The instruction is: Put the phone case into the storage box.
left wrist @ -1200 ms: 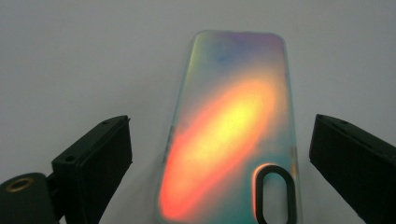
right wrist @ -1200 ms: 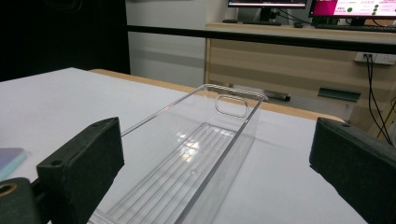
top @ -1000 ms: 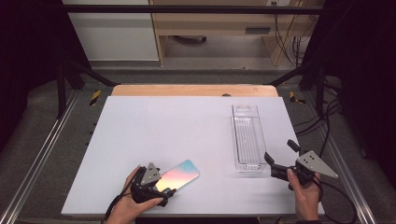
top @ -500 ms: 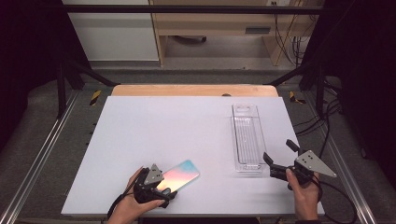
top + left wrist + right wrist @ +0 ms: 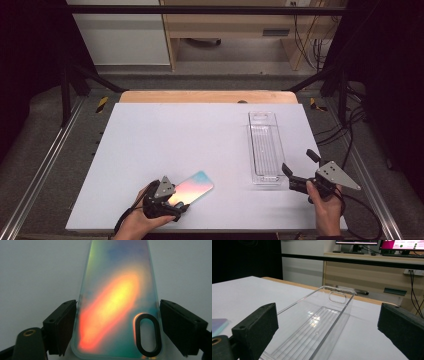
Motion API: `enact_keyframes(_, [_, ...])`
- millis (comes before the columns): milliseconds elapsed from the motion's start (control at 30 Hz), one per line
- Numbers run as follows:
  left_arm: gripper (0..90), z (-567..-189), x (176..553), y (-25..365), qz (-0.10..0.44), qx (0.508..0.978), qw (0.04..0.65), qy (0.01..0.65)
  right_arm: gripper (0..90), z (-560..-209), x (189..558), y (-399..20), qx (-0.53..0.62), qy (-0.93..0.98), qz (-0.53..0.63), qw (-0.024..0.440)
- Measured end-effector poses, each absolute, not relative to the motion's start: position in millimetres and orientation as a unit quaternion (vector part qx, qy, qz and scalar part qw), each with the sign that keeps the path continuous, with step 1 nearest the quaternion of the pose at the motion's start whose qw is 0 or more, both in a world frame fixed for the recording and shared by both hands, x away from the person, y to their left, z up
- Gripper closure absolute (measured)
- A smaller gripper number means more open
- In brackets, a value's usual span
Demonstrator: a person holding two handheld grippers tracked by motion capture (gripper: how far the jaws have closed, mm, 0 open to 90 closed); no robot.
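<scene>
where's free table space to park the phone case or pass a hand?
Most of the table is bare: the whole stretch left of the clear tray and beyond the phone case. Crowded spots: near edge by the left gripper, and between the tray and the right gripper.

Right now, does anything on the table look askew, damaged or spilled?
Nothing stands out. The phone case lies flat at an angle between the left tool's jaws, which have just been closing. The clear tray sits upright and empty, with no spill or break.
</scene>
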State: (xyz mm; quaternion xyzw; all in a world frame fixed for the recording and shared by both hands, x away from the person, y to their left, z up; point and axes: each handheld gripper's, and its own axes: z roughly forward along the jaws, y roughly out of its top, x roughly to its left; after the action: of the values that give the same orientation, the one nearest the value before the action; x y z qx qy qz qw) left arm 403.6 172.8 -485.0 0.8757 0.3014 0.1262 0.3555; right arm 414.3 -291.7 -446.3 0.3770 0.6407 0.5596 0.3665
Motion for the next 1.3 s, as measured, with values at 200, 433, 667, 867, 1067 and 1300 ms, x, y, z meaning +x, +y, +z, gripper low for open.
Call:
enact_keyframes(200, [16.8,-478.2,406.9,172.0,0.125,0.868,0.366,0.311,3.4,-445.1,413.2,-293.9,0.381,0.636,0.562,0.367])
enact_keyframes(433, [17.0,-464.9,418.5,173.0,0.132,0.866,0.368,0.311,3.4,-443.7,413.2,-292.0,0.378,0.637,0.561,0.369])
enact_keyframes(667, [17.0,-452.9,428.8,170.0,0.139,0.861,0.377,0.312,3.5,-443.1,412.5,-293.2,0.376,0.636,0.562,0.373])
enact_keyframes(867, [17.0,-440.9,439.1,168.3,0.145,0.860,0.378,0.312,3.8,-439.8,408.6,-294.7,0.372,0.628,0.560,0.391])
enact_keyframes(1067, [17.0,-433.2,449.9,166.2,0.147,0.860,0.379,0.309,3.8,-433.3,405.7,-288.7,0.355,0.634,0.549,0.413])
enact_keyframes(1300, [17.0,-432.4,455.5,168.2,0.143,0.858,0.387,0.307,2.9,-414.0,396.0,-257.9,0.320,0.651,0.528,0.442])
